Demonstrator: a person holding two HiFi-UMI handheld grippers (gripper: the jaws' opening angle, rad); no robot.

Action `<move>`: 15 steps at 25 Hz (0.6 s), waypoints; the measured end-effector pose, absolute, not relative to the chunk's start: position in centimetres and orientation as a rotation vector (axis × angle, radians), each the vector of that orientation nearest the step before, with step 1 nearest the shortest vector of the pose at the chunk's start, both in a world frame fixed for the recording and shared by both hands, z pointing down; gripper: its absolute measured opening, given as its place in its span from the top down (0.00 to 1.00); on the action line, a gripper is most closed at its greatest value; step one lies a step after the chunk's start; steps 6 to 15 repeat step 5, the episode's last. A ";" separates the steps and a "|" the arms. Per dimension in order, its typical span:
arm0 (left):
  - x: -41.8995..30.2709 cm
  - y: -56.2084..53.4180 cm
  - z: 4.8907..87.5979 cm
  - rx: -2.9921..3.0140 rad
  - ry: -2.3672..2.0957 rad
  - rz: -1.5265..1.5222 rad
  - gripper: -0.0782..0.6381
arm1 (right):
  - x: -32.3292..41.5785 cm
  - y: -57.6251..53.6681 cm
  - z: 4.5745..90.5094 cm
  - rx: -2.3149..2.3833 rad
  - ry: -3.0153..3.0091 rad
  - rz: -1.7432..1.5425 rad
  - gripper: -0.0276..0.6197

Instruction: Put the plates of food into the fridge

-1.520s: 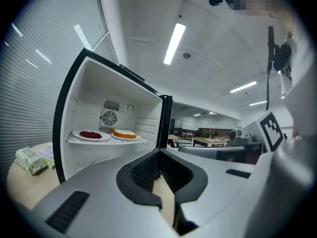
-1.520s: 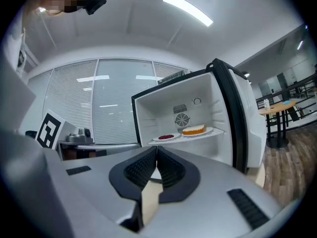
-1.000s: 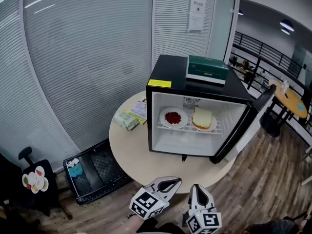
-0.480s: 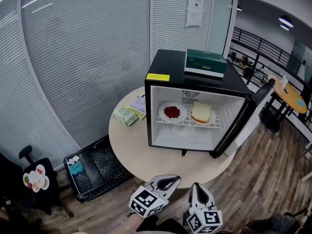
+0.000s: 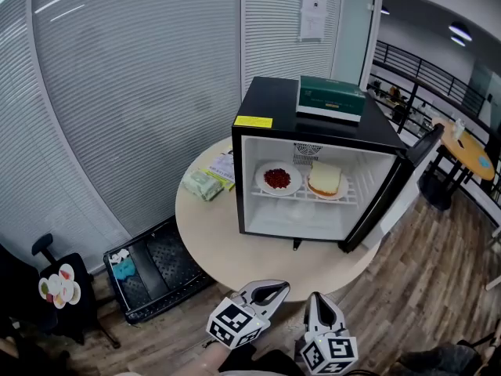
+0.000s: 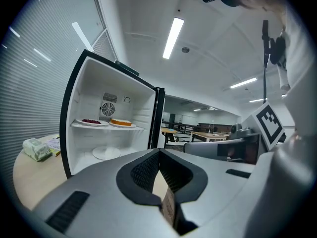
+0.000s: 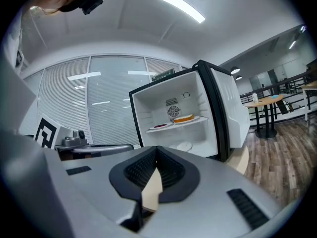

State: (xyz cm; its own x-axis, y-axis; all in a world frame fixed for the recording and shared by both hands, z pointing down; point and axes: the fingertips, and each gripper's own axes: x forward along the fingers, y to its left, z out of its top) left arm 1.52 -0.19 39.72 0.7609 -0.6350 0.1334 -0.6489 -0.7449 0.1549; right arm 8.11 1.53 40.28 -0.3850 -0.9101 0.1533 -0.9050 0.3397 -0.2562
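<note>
Two claws, the left claw (image 5: 270, 289) and the right claw (image 5: 319, 301), hang low and side by side at the near edge of the round bench (image 5: 211, 245). Each has its jaws pressed together on nothing. Well apart from them, the mini fridge (image 5: 274, 104) stands on the bench with its door (image 5: 391, 198) swung wide. Both plates already sit on its wire shelf (image 5: 344, 200): the plate of red food (image 5: 278, 179) on the left and the plate with a bread slice (image 5: 326, 182) just beside it. They look stiff, light and smooth-rimmed, so probably slippery. The food lies loose on top, so either plate would want a pinch on its near rim and level carrying. Only the door seems left to shut.
</note>
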 end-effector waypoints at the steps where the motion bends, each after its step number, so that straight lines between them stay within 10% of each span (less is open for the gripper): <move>1: 1.5 -0.3 39.8 2.763 -1.018 0.110 0.88 | 8.1 1.4 40.3 -1.733 2.557 -0.471 0.95; 15: 1.3 -0.8 40.2 2.754 -1.020 0.123 0.88 | 8.2 1.0 40.4 -1.738 2.555 -0.469 0.95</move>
